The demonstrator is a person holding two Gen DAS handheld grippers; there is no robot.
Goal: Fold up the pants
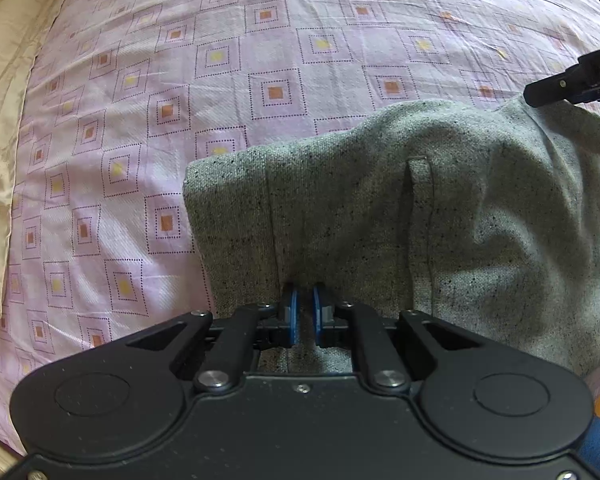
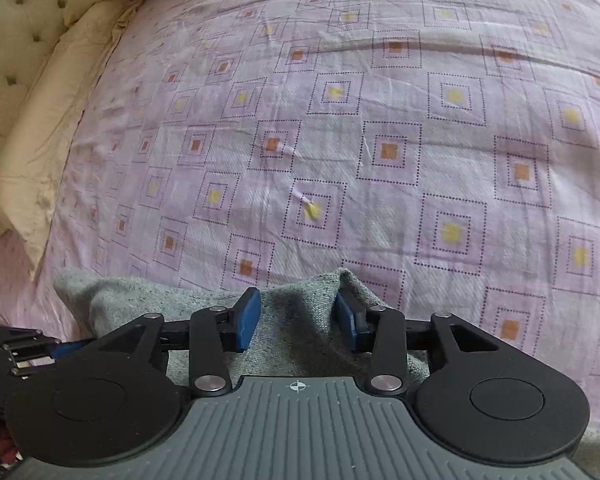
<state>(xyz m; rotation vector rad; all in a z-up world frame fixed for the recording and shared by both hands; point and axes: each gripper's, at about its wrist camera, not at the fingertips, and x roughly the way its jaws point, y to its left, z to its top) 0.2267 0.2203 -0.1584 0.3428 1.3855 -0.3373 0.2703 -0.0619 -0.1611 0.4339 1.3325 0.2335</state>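
Grey speckled pants (image 1: 380, 200) lie bunched on a pink patterned bedsheet (image 1: 260, 60), with a belt loop (image 1: 419, 172) showing near their upper edge. My left gripper (image 1: 306, 300) points down onto them, its blue pads nearly together and pinching a fold of the grey cloth. In the right wrist view, my right gripper (image 2: 298, 312) stands open over a raised ridge of the pants (image 2: 300, 312). The ridge sits between the wide-set blue pads (image 2: 247, 320), which do not squeeze it. One black finger (image 1: 560, 86) of the right gripper shows at the pants' far right corner.
A cream pillow or quilt (image 2: 48, 140) lies along the left side of the bed, against a tufted cream headboard (image 2: 12, 40). The sheet (image 2: 380, 120) stretches flat beyond the pants. The left gripper's body (image 2: 20, 352) shows at the lower left of the right wrist view.
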